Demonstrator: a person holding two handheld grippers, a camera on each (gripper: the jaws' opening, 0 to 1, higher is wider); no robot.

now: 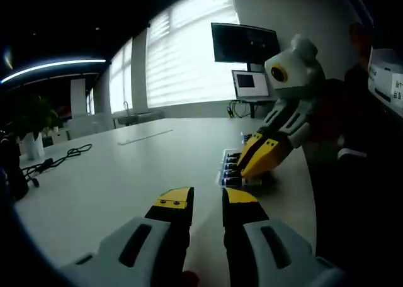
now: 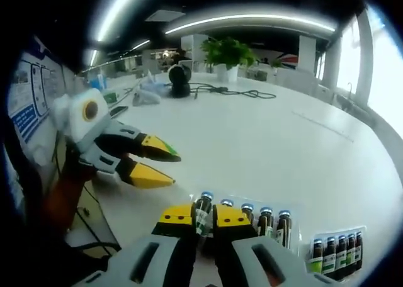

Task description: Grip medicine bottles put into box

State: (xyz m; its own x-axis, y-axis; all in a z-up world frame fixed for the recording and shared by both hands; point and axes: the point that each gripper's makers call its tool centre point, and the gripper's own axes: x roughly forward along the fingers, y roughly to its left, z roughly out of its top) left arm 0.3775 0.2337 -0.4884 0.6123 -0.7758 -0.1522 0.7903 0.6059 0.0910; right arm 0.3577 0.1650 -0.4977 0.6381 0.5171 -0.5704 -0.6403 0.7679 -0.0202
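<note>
While the right tongs (image 2: 203, 219) stand over the near end of a row of medicine bottles (image 2: 252, 221), the one relation that matters is already set: a single bottle (image 2: 201, 213) sits between their two yellow-tipped jaws, its long axis upright and running along the jaws, blue cap toward the tips. The jaws are drawn narrow about it; they look closed on the glass, though I cannot tell whether it has lifted from its slot. The other bottles of the row stand just beside the right jaw, in a clear tray (image 2: 296, 211) on the white desk (image 2: 271, 142). A second pack of small bottles (image 2: 337, 249) lies further off to that same side.

The left tongs (image 1: 207, 202) hang apart from the work, jaws narrow with a slim gap and nothing between them; from them the bottles (image 1: 232, 170) lie ahead and to the right, under the right tongs (image 1: 255, 161). So the right hand is the nearer by far.

The bottles are small, dark brown glass, blue-capped, with pale labels carrying a green band. I cannot pick out the box for certain.
</note>
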